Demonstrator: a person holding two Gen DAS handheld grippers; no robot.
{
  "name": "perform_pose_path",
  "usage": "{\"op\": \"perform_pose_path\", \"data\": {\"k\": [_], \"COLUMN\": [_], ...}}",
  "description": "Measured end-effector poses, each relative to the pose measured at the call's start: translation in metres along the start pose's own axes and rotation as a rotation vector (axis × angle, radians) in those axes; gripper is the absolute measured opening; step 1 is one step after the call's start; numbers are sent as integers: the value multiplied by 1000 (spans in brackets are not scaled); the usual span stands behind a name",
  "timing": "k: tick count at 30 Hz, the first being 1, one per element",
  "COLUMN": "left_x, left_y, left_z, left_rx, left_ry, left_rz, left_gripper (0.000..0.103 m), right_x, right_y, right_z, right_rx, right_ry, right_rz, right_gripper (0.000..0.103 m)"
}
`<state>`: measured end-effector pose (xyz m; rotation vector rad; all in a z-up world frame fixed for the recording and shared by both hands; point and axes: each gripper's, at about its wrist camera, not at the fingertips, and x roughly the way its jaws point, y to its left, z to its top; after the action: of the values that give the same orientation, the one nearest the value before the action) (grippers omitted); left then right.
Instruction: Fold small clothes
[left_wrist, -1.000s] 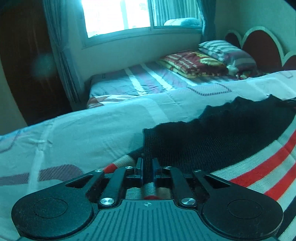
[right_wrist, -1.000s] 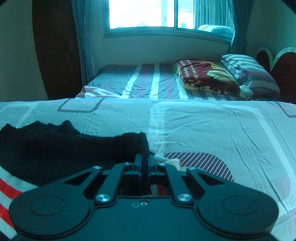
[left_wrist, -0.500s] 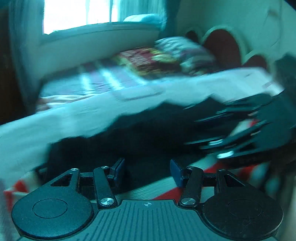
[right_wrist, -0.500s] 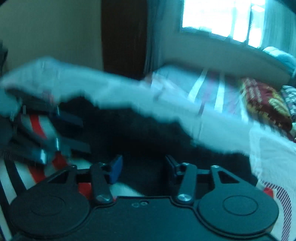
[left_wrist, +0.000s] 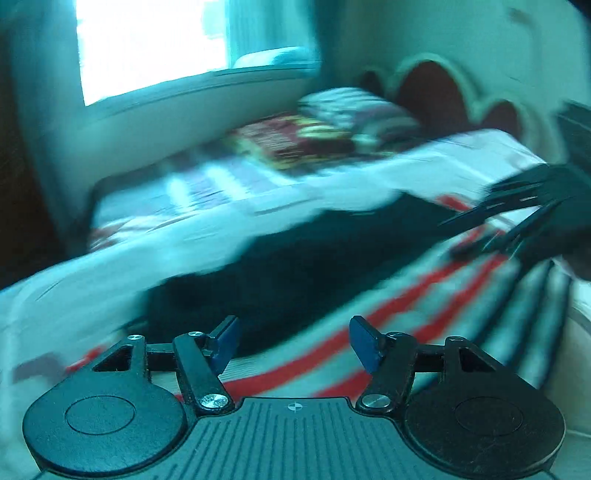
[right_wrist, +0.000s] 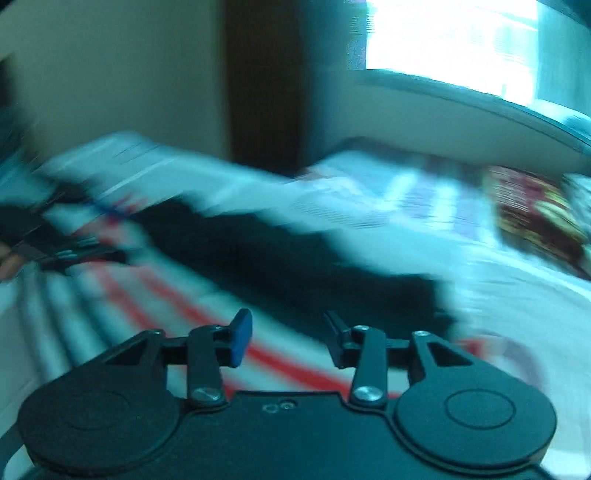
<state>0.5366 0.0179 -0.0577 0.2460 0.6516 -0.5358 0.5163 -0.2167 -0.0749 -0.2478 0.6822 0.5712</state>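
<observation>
- A second ago both grippers pinched the near striped edge of the black knitted garment with white and red stripes (left_wrist: 332, 295); now neither has any cloth in it, so the garment has been let go.
- The garment now lies on the pale patterned bedspread (left_wrist: 92, 280), its black part across the middle of both views and its striped part in the lower half, running toward the lower right in the left wrist view.
- That release, as I judge it, ends one fold; the next hold is not yet taken. Heavy blur makes the fold line hard to check, so how neat it is I cannot tell.
- The left gripper (left_wrist: 293, 341) sits at the bottom centre of its own view. Its jaws are opening, with a wide gap between the blue pads (left_wrist: 364, 343); only the striped cloth lying beyond shows through the gap, and nothing is pinched.
- The right gripper (right_wrist: 286, 341) sits at the bottom centre of its own view. Its jaws stand narrower and are closing slightly, yet the gap between them is clear and holds nothing.
- Each gripper also shows in the other's view: the right one as a dark blurred shape at the right edge, above the stripes, and the left one at the left edge.
- Both views have swung sideways since the earlier frames, the window (right_wrist: 450, 40) now sitting off-centre.
</observation>
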Motion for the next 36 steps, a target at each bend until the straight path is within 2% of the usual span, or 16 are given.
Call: {"op": "perform_pose_path", "data": {"k": [2, 5, 6, 9, 12, 13, 15, 18, 21, 22, 23, 24, 26, 28, 32, 36], "left_x": [12, 21, 15, -12, -29, -32, -38, -50, -38, -31, -29, -33, -41, -53, -74, -62], "left_y": [-18, -19, -12, 21, 46, 43, 32, -2, -21, -25, -31, -35, -40, -41, -17, -9], "left_z": [2, -12, -19, -47, -67, -63, -49, -40, -49, -57, -68, -75, -77, -74, -73, -88], "left_rx": [16, 17, -18, -93, -180, -175, -174, -166, -202, -209, -192, -195, -174, -141, -215, -245], "left_ry": [27, 77, 71, 76, 72, 80, 34, -11, 25, 66, 49, 20, 31, 44, -21, 31], "left_rz": [-31, -2, -1, 79, 94, 124, 125, 73, 45, 63, 81, 93, 102, 120, 166, 189], "left_gripper": [65, 66, 68, 79, 80, 80, 80, 80, 80, 80, 80, 80, 80, 80, 80, 80], "right_x": [13, 23, 19, -9, -31, -35, -47, -56, -41, -29, -15, -10, -14, -21, -34, -16], "right_y": [24, 36, 28, -12, -40, -40, -27, 12, 60, 70, 78, 85, 93, 93, 93, 110], "right_z": [-2, -11, -14, -32, -51, -49, -39, -32, -35, -36, -43, -51, -57, -55, -43, -39], "right_rx": [-49, -89, -80, -4, 89, 104, 127, 126, 65, 58, 43, 11, -21, -42, 31, 18], "right_ry": [20, 42, 48, 67, 70, 64, 0, -62, -35, 3, 55, 46, 31, 46, -14, -4], "right_rz": [28, 7, 4, -51, -78, -98, -124, -35, 17, 13, -12, -36, -63, -68, -48, -22], "right_gripper": [45, 53, 59, 60, 60, 54, 53, 51, 46, 44, 45, 47, 48, 45, 45, 47]}}
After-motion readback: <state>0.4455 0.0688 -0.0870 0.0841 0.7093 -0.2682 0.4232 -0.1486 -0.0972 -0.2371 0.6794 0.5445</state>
